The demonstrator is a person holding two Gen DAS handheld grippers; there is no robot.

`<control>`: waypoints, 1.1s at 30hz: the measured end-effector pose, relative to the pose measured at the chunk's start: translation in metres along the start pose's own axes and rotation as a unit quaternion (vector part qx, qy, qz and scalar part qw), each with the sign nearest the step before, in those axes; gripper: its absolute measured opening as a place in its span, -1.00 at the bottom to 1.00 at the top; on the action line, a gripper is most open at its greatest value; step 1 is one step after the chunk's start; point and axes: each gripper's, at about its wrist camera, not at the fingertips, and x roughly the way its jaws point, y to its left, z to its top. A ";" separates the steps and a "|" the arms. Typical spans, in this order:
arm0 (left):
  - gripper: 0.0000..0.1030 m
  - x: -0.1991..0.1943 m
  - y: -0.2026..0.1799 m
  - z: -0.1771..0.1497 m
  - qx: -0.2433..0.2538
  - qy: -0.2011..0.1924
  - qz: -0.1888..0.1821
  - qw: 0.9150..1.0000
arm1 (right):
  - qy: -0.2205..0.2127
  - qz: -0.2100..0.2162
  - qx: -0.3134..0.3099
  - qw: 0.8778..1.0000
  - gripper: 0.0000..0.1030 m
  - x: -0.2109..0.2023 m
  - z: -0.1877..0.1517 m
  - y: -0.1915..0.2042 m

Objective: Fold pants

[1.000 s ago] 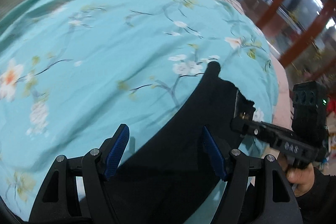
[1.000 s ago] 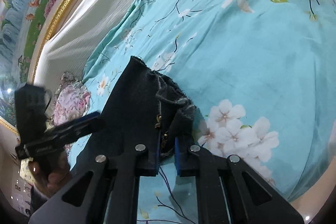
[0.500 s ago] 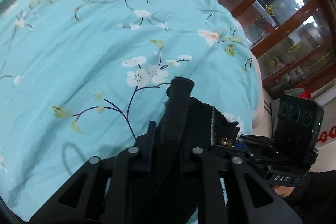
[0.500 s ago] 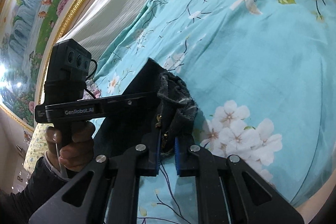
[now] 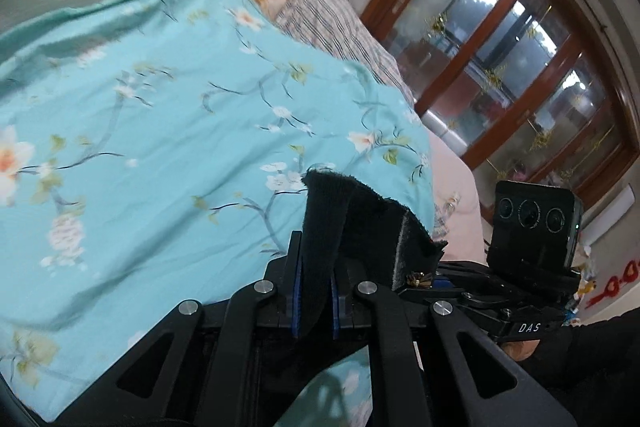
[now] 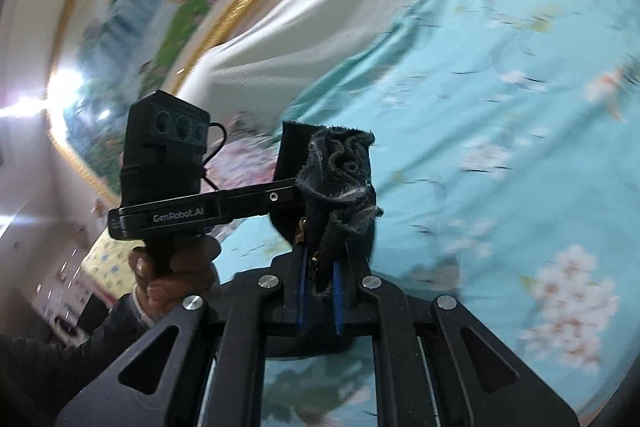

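While the left tool pinches the black pants, the right tool grips them above the bed.

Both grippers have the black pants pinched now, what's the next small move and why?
Probably draw the left gripper and right gripper apart: both are shut on the pants, whose cloth sits bunched between them above the floral bedspread.

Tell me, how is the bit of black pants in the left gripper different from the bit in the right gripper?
The left gripper pinches a flat, smooth band of the black pants. The right gripper pinches a crumpled, frayed bunch with a small brass zipper pull showing. Both grippers are shut on the same dark cloth, above the flowered teal bedcover.
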 end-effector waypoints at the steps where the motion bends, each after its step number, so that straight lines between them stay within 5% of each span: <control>1: -0.83 -0.006 0.000 -0.003 -0.001 -0.004 0.003 1.000 | 0.004 0.009 -0.005 1.000 -0.78 0.004 0.001 0.006; 10: -0.89 -0.065 0.041 -0.063 -0.059 -0.044 0.042 0.996 | 0.058 0.062 -0.024 0.996 -0.78 0.063 -0.020 0.050; 33: -0.83 -0.069 0.122 -0.177 -0.200 -0.048 0.080 0.975 | 0.210 0.020 -0.064 0.975 -0.74 0.153 -0.078 0.061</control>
